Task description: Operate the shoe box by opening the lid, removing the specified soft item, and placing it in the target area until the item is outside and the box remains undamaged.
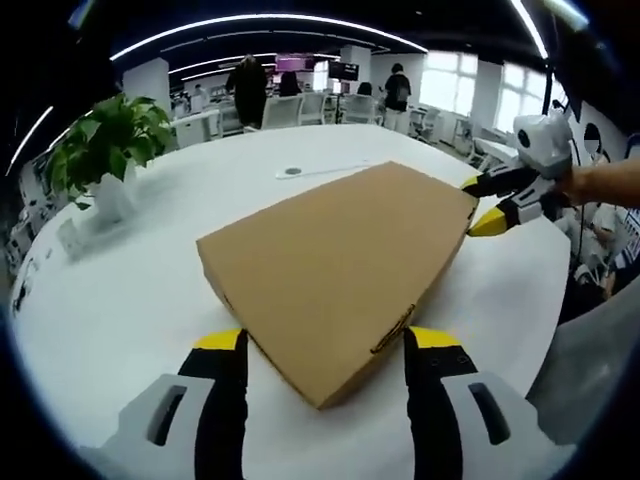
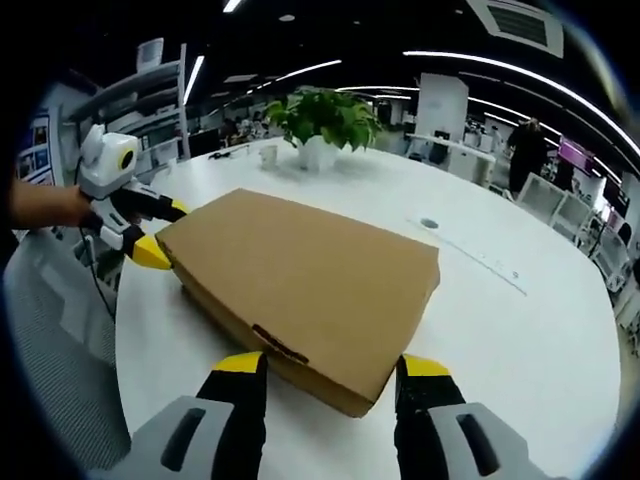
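Observation:
A closed brown cardboard shoe box (image 1: 335,265) (image 2: 300,275) lies flat on the round white table (image 1: 120,310) (image 2: 530,340). My left gripper (image 1: 326,340) is open, its yellow-tipped jaws standing on either side of the box's near corner. At the box's far right corner is my right gripper (image 1: 480,205), held by a hand, jaws apart around that corner. In the right gripper view, my right gripper (image 2: 334,365) is open astride the near corner, and my left gripper (image 2: 163,232) straddles the far left corner. The soft item is hidden inside the box.
A potted green plant (image 1: 110,140) (image 2: 320,120) stands near the table's edge. A small round disc (image 1: 291,171) (image 2: 430,224) and a thin white strip (image 2: 480,262) lie beyond the box. A grey mesh chair (image 2: 50,330) sits by the table. People stand in the office behind.

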`<move>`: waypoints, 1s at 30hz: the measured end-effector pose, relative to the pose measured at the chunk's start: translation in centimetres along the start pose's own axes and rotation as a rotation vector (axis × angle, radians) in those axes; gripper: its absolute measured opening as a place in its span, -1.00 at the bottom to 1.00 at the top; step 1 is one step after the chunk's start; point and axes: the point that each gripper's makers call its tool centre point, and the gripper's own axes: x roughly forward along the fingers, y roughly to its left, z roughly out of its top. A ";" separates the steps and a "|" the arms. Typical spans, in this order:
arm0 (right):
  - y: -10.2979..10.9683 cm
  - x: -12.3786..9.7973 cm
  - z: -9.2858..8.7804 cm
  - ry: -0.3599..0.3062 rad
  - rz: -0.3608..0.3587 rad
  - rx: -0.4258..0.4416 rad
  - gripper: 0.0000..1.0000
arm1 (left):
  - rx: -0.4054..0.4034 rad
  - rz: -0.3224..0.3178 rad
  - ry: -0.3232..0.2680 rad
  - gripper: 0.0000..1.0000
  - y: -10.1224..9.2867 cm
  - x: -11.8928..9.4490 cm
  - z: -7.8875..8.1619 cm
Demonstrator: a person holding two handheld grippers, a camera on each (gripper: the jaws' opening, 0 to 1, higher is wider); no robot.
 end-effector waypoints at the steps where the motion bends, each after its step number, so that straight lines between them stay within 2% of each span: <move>1: 0.1 -0.1 -0.1 -0.004 -0.003 0.002 -0.03 | -0.006 -0.003 -0.001 0.29 0.0 -0.1 0.0; 13: 1.6 -0.7 -0.3 -0.012 -0.014 0.043 -0.08 | 0.023 -0.042 0.019 0.27 0.7 -0.6 -0.3; 30: 4.4 -1.3 -0.8 -0.008 -0.035 0.049 -0.18 | 0.084 -0.111 0.060 0.26 2.2 -1.4 -1.2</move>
